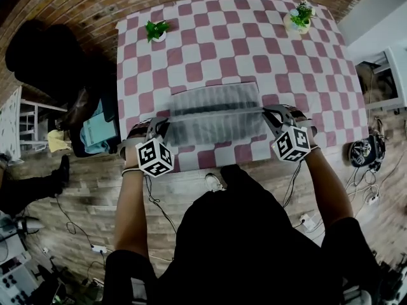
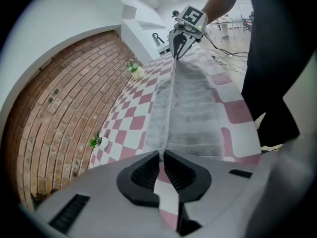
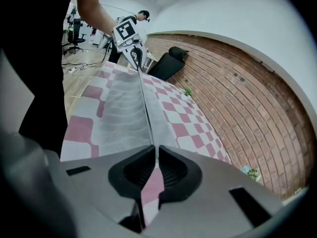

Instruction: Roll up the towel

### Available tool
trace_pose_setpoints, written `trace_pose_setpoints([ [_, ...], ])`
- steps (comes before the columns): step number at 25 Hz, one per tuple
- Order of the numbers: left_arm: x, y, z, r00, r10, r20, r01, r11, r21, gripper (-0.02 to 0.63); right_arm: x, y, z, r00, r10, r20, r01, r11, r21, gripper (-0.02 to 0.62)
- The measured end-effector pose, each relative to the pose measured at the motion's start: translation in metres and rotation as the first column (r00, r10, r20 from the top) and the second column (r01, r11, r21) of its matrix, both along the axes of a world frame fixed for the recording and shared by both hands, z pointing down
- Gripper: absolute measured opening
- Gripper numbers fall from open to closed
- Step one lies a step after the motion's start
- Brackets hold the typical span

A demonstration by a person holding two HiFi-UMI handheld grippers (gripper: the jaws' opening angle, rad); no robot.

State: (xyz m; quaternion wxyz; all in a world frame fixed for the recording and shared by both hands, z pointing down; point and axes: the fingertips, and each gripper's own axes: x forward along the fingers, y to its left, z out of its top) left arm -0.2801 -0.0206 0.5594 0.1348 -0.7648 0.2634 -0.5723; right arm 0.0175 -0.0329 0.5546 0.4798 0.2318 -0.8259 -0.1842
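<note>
Left gripper [image 2: 161, 154] — clamps towel [image 1: 213, 116] edge | right gripper [image 3: 153, 148] — same | two pots [image 1: 160, 38] hold plants [image 1: 154, 27]

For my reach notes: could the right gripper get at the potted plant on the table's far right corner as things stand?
Probably not yet: the right gripper is shut on the towel; the potted plant sits across open tablecloth, nothing between.

Towel [image 1: 213, 116] corners hidden within jaws; corner plant [image 3: 251, 172] blurred, tiny.
</note>
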Motion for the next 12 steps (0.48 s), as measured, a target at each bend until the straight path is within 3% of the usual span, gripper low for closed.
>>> trace_pose_setpoints([
  [12, 0.004, -0.080, 0.039, 0.999, -0.033, 0.030, 0.035, 0.998, -0.050, 0.037, 0.002, -0.090, 0.037, 0.999, 0.047, 0.016, -0.046, 0.997, -0.062, 0.025],
])
